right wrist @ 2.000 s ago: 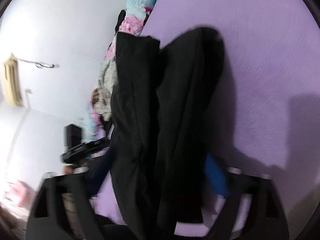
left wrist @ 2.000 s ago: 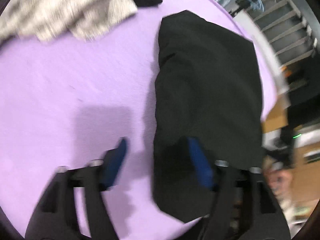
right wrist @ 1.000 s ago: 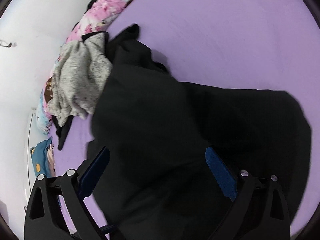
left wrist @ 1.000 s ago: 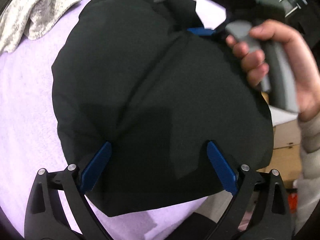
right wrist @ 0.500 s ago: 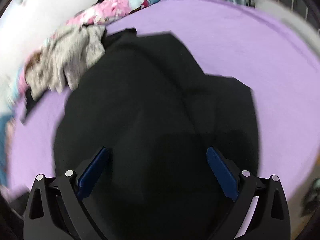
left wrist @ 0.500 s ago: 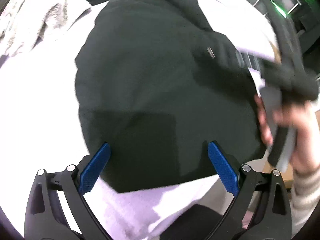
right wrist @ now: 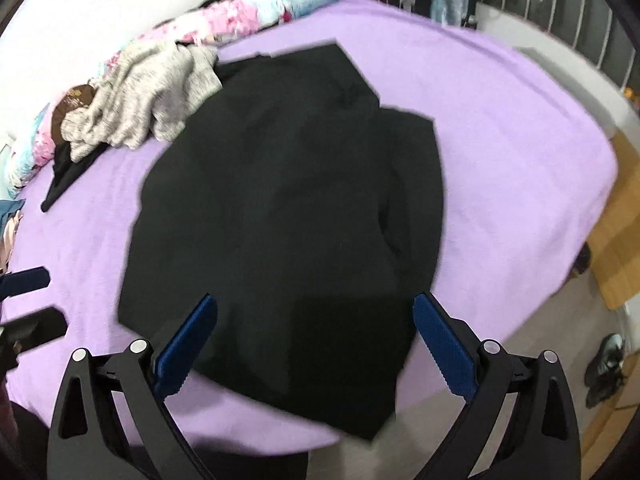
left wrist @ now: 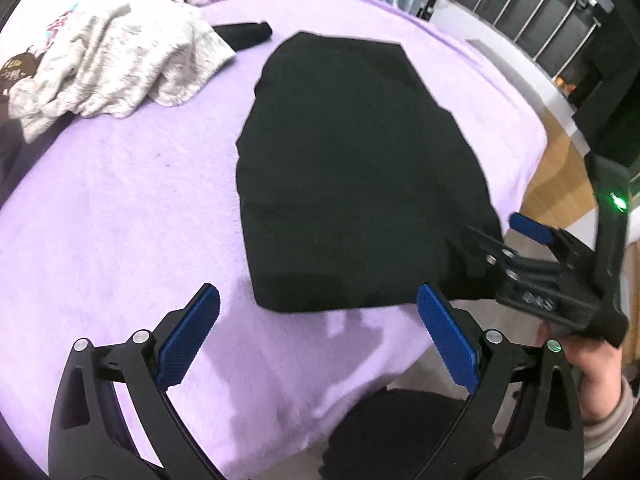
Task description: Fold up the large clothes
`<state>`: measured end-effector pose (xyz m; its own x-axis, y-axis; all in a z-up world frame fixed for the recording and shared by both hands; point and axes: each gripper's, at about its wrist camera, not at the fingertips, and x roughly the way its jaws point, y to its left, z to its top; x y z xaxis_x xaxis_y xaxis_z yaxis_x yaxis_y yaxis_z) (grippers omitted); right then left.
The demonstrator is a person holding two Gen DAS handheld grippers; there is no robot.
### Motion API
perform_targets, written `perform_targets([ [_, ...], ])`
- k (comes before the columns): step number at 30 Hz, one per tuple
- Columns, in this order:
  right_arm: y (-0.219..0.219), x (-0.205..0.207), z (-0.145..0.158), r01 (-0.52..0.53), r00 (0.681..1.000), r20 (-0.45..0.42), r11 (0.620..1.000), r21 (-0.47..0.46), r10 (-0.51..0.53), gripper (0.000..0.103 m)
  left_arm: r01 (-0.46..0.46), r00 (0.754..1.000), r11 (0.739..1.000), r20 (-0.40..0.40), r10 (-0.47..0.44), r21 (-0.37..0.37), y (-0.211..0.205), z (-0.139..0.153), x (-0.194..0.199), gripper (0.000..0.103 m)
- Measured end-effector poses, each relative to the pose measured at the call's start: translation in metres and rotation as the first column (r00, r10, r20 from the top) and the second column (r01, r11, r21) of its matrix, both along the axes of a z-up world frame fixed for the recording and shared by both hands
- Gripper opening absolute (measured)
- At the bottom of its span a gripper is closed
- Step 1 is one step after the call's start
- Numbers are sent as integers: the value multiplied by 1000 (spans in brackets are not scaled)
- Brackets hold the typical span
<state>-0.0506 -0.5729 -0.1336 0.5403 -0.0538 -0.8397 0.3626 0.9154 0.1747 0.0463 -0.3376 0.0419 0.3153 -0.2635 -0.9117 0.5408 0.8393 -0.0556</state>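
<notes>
Blue-padded fingers [left wrist: 188, 336] of the left gripper [left wrist: 316, 340] stand spread wide, grasping nothing, just short of the near edge of the black garment [left wrist: 352, 168]; the right gripper [right wrist: 316, 344] likewise gapes, its fingers [right wrist: 444, 348] above that garment's near portion, contact not discernible; the garment lies folded flat on the purple blanket [left wrist: 120, 208], near its front edge; beyond the garment's far left corner sits a crumpled grey knit [left wrist: 116, 64]; past that, floral pillows [right wrist: 240, 16].
</notes>
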Motion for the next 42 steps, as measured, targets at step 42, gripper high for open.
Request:
perform_targets([
  [42,163,-195,116,102,987,145,967,-234,-69,96,3,977,996,213,15,-84,91,93,-209,97],
])
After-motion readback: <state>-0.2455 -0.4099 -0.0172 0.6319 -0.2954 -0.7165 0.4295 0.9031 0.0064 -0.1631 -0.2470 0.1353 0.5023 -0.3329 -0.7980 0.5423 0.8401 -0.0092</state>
